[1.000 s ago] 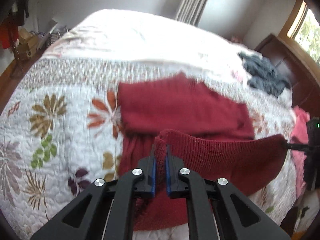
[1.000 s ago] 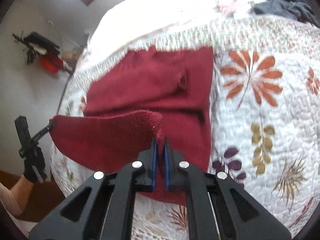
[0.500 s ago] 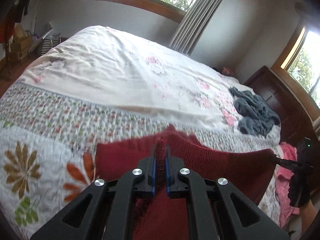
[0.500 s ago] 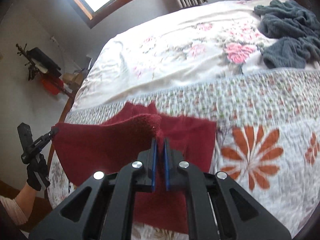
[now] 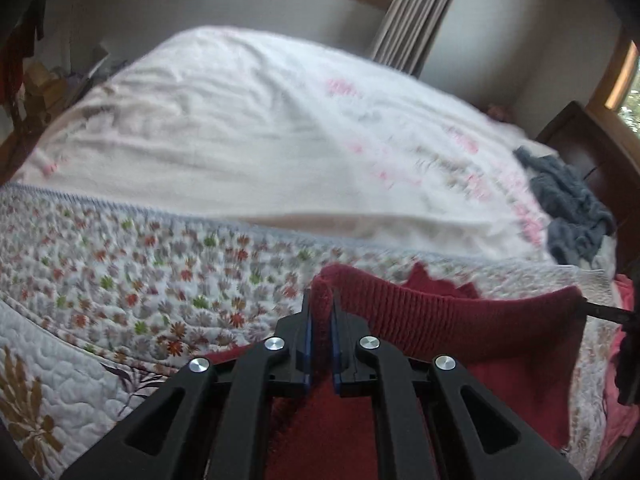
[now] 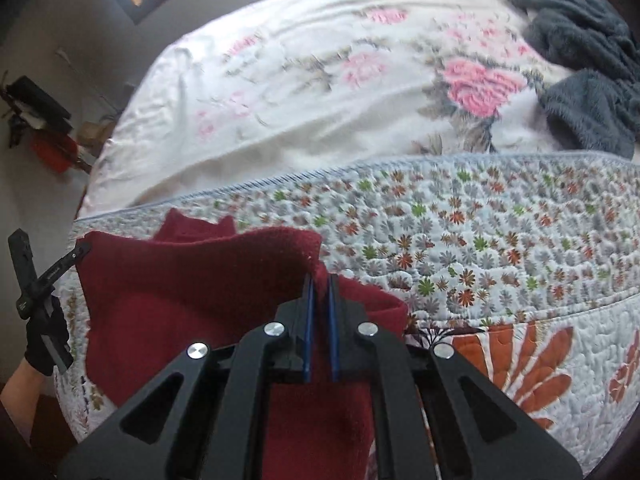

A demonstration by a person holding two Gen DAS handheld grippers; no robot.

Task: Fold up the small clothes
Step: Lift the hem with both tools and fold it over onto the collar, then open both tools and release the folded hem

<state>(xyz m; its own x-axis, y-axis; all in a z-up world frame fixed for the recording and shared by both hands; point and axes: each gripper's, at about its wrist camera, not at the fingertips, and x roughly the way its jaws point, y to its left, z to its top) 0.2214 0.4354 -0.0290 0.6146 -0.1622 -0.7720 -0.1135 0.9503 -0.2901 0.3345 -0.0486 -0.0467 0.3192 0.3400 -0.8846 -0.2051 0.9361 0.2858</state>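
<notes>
Red wool is what both claws are pinching. The left claw (image 5: 320,312) is squeezing one corner of the red sweater (image 5: 460,332), with its two blue pads almost together and only the thick knit between them. The right claw (image 6: 319,294) is doing the same thing to the other corner of the sweater (image 6: 180,292), nearly closed on a fold of cloth. The edge between the two corners is hanging in the air like a little rope, sagging in the middle. The rest of the sweater is lying under it on the quilt (image 5: 140,280), near the close edge of the bed, and a bit of it is peeking out on the far side of the lifted edge.

In the left claw's view, the right claw (image 5: 592,310) is showing at the right, holding its corner. In the right claw's view, the left claw (image 6: 82,249) is showing at the left, and a hand in a black glove (image 6: 44,344) is gripping its handle.

The quilt is covered in small flowers, with big orange ones (image 6: 516,360) nearer. Farther away a white blanket (image 6: 300,92) with pink roses is lying on the bed. A fuzzy grey cloth (image 6: 588,64) is sitting in a heap at the far right, well away from the sweater.
</notes>
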